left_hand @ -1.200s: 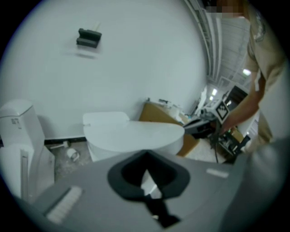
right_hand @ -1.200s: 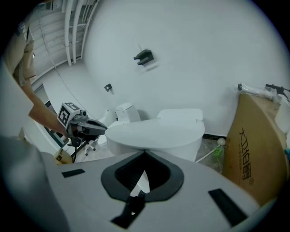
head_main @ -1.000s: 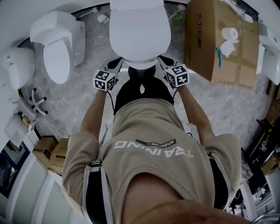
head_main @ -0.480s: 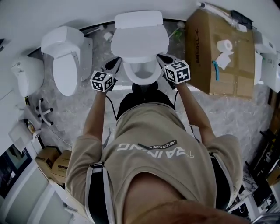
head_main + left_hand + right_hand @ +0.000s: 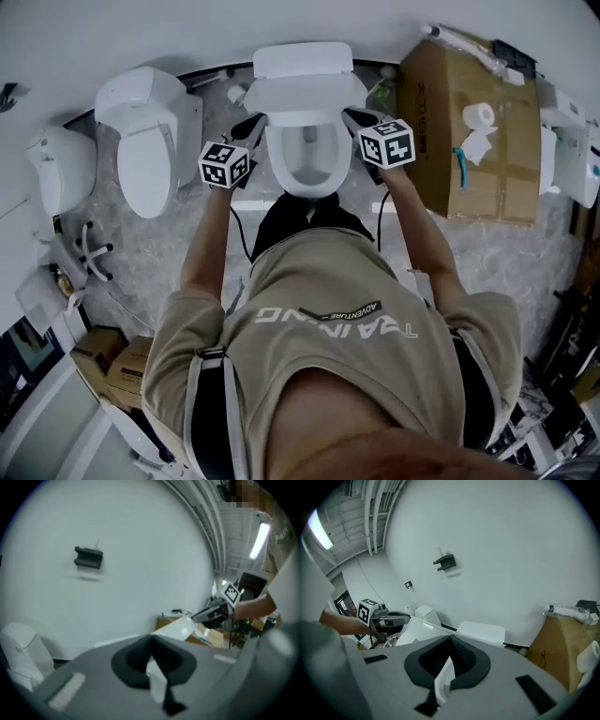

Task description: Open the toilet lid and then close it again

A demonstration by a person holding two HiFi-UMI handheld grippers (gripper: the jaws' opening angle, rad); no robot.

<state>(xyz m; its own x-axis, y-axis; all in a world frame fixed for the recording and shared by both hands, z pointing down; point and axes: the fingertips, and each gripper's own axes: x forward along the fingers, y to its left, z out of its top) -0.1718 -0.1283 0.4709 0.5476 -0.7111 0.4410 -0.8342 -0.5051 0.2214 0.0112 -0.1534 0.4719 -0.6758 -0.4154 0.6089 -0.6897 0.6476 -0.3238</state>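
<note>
The white toilet stands at the top middle of the head view, its bowl uncovered and its lid tilted up toward the tank. My left gripper holds the lid's left edge and my right gripper its right edge. In the left gripper view the jaws are shut on the thin white lid edge, with the right gripper across the lid. The right gripper view shows the same: jaws closed on the lid edge, the left gripper opposite.
A second white toilet stands left of this one, with another white fixture further left. A large cardboard box with a toilet roll on it stands close on the right. Small boxes sit at the lower left.
The lid has gone from lying flat over the bowl to raised toward the tank. Both grippers rose with it, and the bowl now shows.
</note>
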